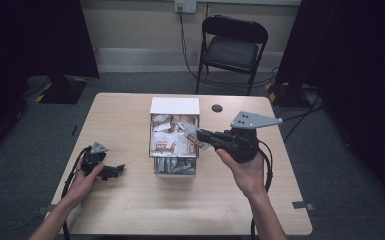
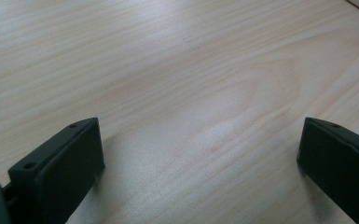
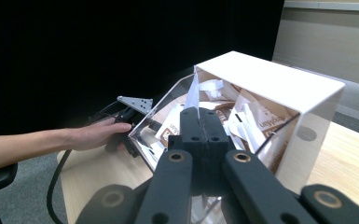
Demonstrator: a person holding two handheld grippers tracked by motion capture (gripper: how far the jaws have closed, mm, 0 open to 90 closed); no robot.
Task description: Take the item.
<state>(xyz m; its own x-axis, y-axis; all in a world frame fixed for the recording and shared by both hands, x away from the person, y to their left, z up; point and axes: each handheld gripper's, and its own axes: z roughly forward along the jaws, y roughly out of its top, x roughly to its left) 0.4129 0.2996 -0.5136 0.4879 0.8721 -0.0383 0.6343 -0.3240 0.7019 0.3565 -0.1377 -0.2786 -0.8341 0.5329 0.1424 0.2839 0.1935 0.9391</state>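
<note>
Packets (image 1: 172, 140) in brown and white fill a small box (image 1: 174, 106) that stands near the middle of the wooden table (image 1: 130, 205). The box has a white top and back, and its front and sides are clear plastic, so the packets can be seen through the walls.

The right gripper (image 1: 196, 135) is held level in the right hand (image 1: 245, 167), over the right edge of the box. Its jaws are pressed together, and between them a thin white packet (image 3: 192, 95) is pinched. In the right gripper view this packet stands up from the closed jaw tips, just in front of the clear wall of the box, and it is out of the pile below. In the high view the same packet appears at the jaw tips, above the right side of the box.

The left gripper (image 1: 119, 170) rests on the table to the left of the box, well apart from it, with the left hand (image 1: 86, 181) around its body. In the left gripper view its two black jaws stand wide apart, with bare wood between them, so it grasps nothing.

A black folding chair (image 1: 232, 47) stands behind the table, on the grey floor.
</note>
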